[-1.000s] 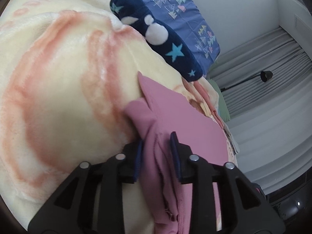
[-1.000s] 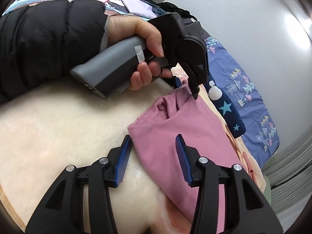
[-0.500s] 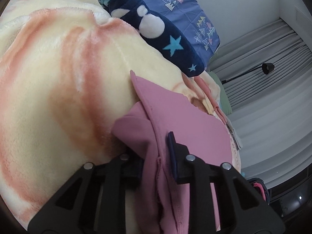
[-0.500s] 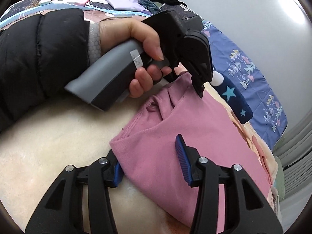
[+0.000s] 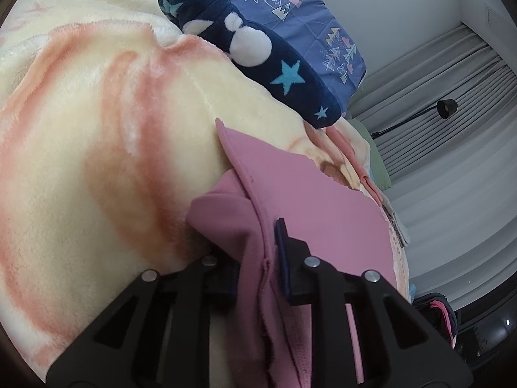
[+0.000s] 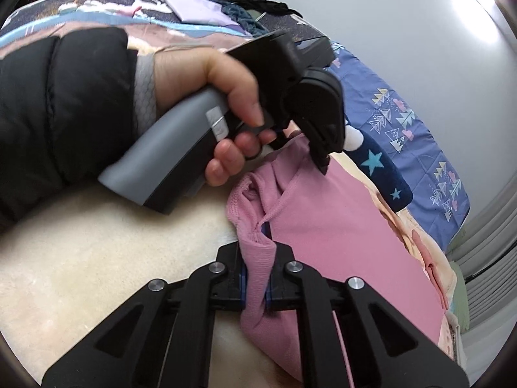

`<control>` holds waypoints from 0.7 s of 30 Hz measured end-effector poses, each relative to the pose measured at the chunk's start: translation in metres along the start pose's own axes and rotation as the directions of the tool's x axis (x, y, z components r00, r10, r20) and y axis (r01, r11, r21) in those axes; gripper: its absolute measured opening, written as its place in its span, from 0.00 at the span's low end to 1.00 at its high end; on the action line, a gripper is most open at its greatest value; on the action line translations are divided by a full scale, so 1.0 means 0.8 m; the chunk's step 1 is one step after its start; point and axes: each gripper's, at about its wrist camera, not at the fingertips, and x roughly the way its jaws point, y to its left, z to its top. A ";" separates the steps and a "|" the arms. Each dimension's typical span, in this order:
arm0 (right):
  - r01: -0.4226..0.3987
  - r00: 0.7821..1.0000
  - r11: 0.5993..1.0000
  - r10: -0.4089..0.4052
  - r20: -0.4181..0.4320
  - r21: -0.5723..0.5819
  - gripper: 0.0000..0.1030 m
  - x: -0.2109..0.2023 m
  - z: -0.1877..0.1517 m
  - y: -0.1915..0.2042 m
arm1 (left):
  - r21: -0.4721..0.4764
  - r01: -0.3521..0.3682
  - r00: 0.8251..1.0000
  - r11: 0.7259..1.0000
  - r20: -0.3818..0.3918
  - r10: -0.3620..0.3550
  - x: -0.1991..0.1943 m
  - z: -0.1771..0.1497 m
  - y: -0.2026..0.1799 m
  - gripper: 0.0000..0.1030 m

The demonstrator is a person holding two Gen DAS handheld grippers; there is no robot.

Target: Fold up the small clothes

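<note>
Now both hand-held grippers, left hand-held gripper [image 5: 258,268] and right hand-held gripper [image 6: 257,278], clamped on pink garment [image 6: 339,226].

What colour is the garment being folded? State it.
Pink garment, plain with no print; the right wrist view shows it best.

The pink garment [image 6: 339,236] is soft matt knit cloth with a stitched, ribbed hem; the blanket [image 5: 97,135] under it is thick fluffy fleece, cream with peach streaks. The navy plush [image 5: 268,64] looks velvety (white and blue patches the same nap). The quilt [image 5: 310,16] behind is smooth, thin printed cloth with stitched lines. Both the left gripper [image 5: 258,274] and the right gripper [image 6: 257,278] are matt black plastic with shiny metal screw heads and blue pads of dull finish. The handle [image 6: 181,158] in the hand [image 6: 210,97] is smooth grey plastic. The sleeve [image 6: 58,110] is quilted black fabric with a slight sheen
</note>
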 end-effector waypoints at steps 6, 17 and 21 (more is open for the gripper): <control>-0.019 1.000 0.999 0.019 0.012 0.030 0.07 -0.004 -0.001 -0.007 | -0.004 -0.016 1.000 1.000 0.009 0.016 0.000 0.000 -0.002 0.17; -0.089 0.992 0.963 0.062 0.112 0.253 0.07 -0.048 -0.005 -0.075 | 0.064 -0.104 0.994 0.993 0.034 0.102 -0.017 0.015 -0.066 0.13; -0.143 0.985 0.927 0.101 0.137 0.346 0.07 -0.060 -0.018 -0.108 | 0.110 -0.139 0.990 0.984 0.026 0.137 -0.013 0.022 -0.104 0.13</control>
